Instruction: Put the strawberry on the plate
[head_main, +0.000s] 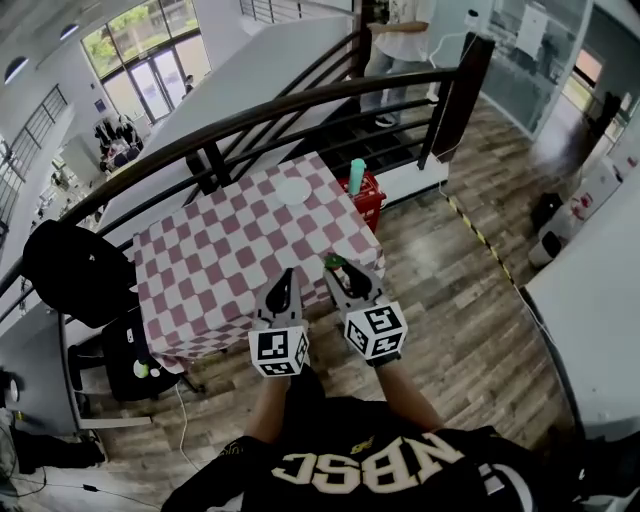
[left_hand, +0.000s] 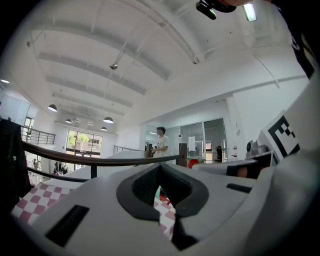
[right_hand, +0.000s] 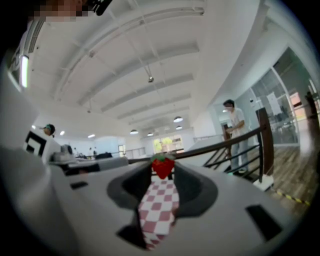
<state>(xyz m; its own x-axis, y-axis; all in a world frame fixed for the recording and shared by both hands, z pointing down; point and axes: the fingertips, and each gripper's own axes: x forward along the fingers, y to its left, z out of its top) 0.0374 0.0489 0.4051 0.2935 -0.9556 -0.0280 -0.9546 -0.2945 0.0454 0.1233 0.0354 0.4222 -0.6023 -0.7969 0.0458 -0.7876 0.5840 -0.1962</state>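
The strawberry (head_main: 335, 265) is red with a green top and sits pinched at the tips of my right gripper (head_main: 341, 274), above the near edge of the checked table (head_main: 220, 260). In the right gripper view the strawberry (right_hand: 163, 166) is held between the dark pads of the right gripper (right_hand: 163, 169). The white plate (head_main: 294, 191) lies at the table's far side, well beyond both grippers. My left gripper (head_main: 284, 288) hovers beside the right one with its jaws together and nothing in them. In its own view the left gripper (left_hand: 160, 171) shows only a thin slit.
A teal cup (head_main: 357, 175) stands at the table's far right corner, by a red basket (head_main: 370, 197). A dark curved railing (head_main: 300, 105) runs behind the table. A black chair (head_main: 75, 270) stands left of it. A person (head_main: 400, 50) stands on the stairs beyond.
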